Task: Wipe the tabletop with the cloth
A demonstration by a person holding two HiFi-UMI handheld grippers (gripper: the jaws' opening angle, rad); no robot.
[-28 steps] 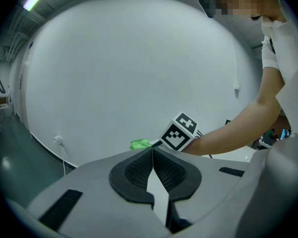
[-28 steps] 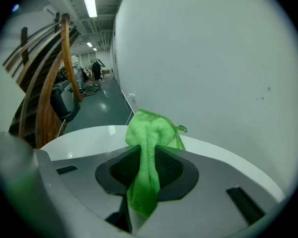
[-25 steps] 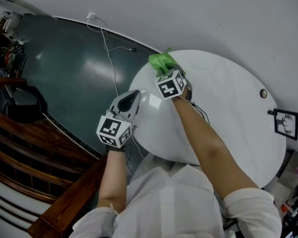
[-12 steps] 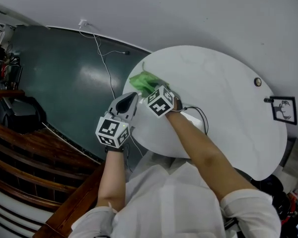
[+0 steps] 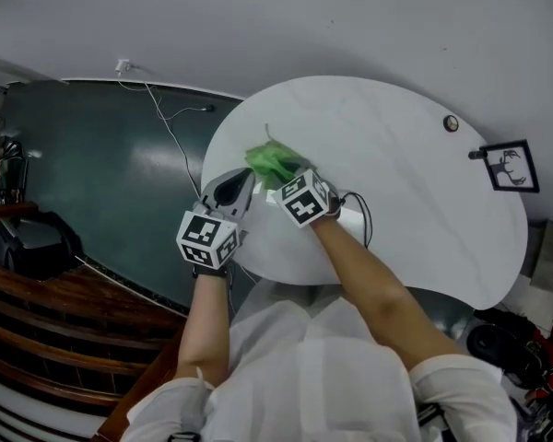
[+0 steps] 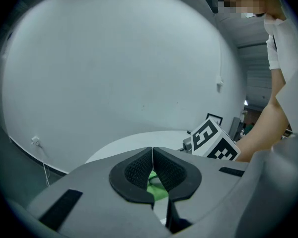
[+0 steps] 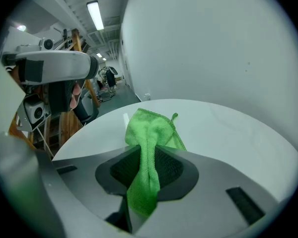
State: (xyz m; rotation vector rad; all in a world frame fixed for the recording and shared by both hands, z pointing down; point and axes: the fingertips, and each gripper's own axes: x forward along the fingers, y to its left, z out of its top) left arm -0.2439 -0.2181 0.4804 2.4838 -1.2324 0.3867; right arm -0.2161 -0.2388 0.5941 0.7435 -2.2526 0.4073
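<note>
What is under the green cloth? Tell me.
The green cloth lies on the white round tabletop, which shows all around it; the patch beneath is covered. The cloth's near end is pinched in the right claw.

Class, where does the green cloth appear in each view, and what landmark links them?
Head view: cloth left of centre, on the table's left part.
Left gripper view: green sliver low centre, behind the shut jaws.
Right gripper view: centre, pinched between the jaws.
Shared landmark: round white table.

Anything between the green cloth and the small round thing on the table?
Nothing: head view shows bare tabletop from the cloth to the small round thing.
</note>
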